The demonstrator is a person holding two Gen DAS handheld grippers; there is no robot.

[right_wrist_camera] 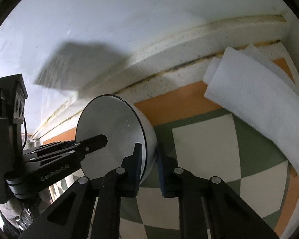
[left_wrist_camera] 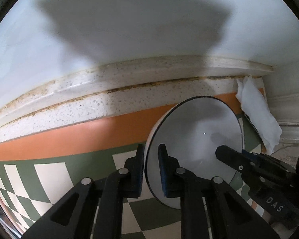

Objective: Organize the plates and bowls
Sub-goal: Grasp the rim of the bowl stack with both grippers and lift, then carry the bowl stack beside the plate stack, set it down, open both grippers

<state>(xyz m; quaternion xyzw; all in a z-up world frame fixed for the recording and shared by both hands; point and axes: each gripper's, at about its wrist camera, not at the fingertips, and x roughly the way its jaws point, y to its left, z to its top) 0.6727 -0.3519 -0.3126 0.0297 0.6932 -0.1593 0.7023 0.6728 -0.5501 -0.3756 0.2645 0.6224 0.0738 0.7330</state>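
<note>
A white bowl point(left_wrist_camera: 195, 137) with a thin dark rim is held tipped on its side above the checked mat, its opening facing the cameras. My left gripper point(left_wrist_camera: 151, 171) is shut on the bowl's left rim, one finger outside, one inside. My right gripper point(right_wrist_camera: 149, 165) is shut on the bowl's point(right_wrist_camera: 113, 131) right rim, one finger inside, one against the outer wall. The right gripper shows in the left wrist view point(left_wrist_camera: 255, 167), and the left gripper shows in the right wrist view point(right_wrist_camera: 73, 151). No plates are in view.
A green and cream checked mat point(right_wrist_camera: 205, 151) with an orange border covers the speckled counter point(left_wrist_camera: 129, 97). A white wall point(left_wrist_camera: 129, 29) stands right behind. A folded white cloth point(right_wrist_camera: 255, 97) lies at the mat's far right corner, also in the left wrist view point(left_wrist_camera: 257, 111).
</note>
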